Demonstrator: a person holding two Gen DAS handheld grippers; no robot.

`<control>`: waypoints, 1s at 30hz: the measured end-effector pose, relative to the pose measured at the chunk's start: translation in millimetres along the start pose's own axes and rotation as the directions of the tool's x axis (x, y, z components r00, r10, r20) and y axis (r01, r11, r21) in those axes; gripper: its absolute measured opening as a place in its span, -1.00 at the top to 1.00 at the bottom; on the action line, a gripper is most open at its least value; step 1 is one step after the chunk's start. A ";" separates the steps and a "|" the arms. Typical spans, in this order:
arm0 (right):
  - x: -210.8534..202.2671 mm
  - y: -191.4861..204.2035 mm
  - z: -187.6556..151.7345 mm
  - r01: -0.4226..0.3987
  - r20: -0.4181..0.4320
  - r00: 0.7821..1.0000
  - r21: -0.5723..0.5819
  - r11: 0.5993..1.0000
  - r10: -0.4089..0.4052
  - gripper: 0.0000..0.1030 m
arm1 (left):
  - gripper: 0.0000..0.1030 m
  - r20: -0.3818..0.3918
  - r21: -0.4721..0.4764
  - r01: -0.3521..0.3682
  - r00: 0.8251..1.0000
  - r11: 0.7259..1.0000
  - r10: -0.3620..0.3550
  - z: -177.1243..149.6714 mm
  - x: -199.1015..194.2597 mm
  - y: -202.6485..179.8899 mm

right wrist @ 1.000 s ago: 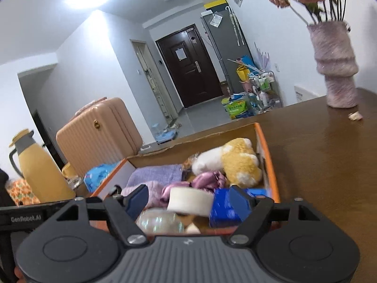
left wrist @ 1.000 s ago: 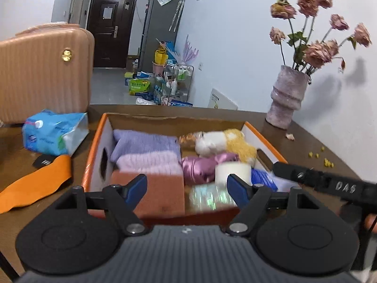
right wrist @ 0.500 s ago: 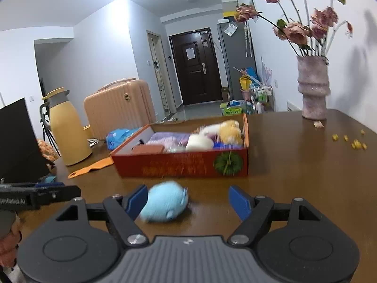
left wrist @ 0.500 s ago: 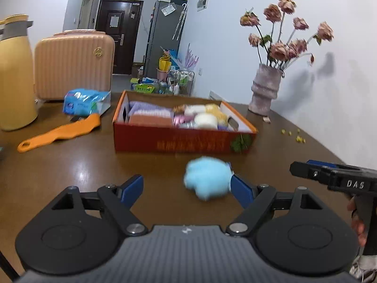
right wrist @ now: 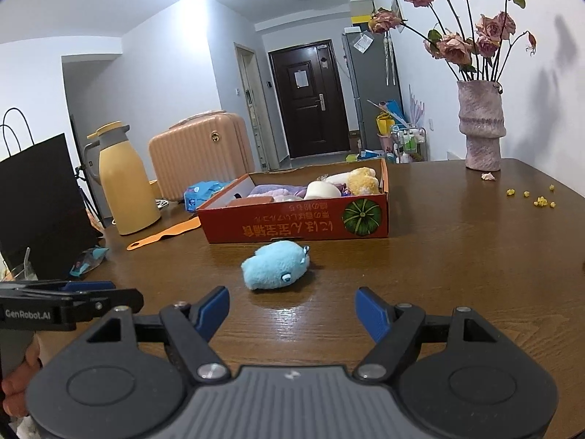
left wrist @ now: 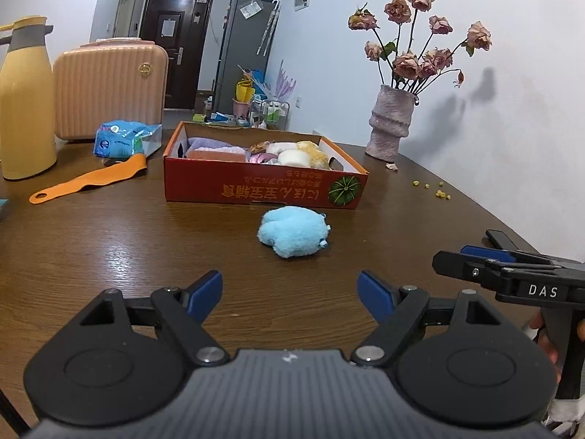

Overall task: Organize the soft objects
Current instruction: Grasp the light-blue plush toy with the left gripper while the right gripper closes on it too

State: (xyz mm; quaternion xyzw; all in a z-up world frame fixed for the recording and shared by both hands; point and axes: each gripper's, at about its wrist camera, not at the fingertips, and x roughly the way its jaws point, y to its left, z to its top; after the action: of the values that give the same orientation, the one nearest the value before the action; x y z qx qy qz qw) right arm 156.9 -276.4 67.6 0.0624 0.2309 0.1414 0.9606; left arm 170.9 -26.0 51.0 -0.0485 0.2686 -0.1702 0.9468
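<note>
Box (left wrist: 256, 190) contents partly hidden by wall.

fluffy blue plush toy (left wrist: 292, 231), glossy wooden table (left wrist: 109, 241), matt cardboard box (left wrist: 256, 188)

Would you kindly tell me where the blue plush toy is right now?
In both wrist views, the blue plush toy lies on the wooden table, just in front of the red box, untouched.

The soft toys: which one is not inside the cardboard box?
The light blue plush toy. It lies alone on the wooden table, in front of the red box; the white and yellow ones sit inside it.
</note>
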 end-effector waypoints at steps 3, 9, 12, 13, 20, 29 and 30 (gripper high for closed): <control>6.2 -3.1 -1.0 0.002 -0.009 1.000 0.008 1.000 -0.002 -0.46 | -0.61 -0.016 -0.021 0.018 1.000 1.000 -0.018 1.5 11.1 2.8; 41.6 -17.9 3.5 0.011 -0.053 0.999 0.041 0.999 -0.008 -0.45 | -0.50 -0.081 -0.105 0.048 0.995 0.993 -0.057 11.7 58.9 13.9; 66.5 -23.5 12.3 0.010 -0.068 0.998 0.045 0.999 -0.007 -0.44 | -0.36 -0.121 -0.176 0.098 0.985 0.979 -0.120 21.7 88.9 23.3; 76.6 -25.1 16.4 0.006 -0.070 0.998 0.045 0.999 -0.003 -0.43 | -0.28 -0.132 -0.198 0.108 0.982 0.974 -0.135 25.2 100.3 26.4; 146.9 -30.3 43.7 -0.035 -0.087 0.996 0.029 0.999 0.037 -0.22 | 0.05 -0.181 -0.314 0.148 0.960 0.938 -0.212 40.8 164.4 45.8; 220.4 -42.8 55.4 -0.153 -0.161 0.973 0.103 0.983 0.168 0.17 | 0.33 -0.165 -0.392 0.184 0.950 0.901 -0.266 51.6 202.7 78.6; 224.0 -44.0 52.2 -0.165 -0.165 0.969 0.126 0.978 0.185 0.17 | 0.33 -0.162 -0.406 0.199 0.945 0.892 -0.285 50.5 205.2 81.4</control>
State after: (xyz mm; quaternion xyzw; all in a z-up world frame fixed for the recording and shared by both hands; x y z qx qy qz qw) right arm 382.8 -253.8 10.3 0.1231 0.3156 0.2176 0.9154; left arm 385.3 -21.1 -21.9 -0.2474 0.3903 -0.2356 0.8550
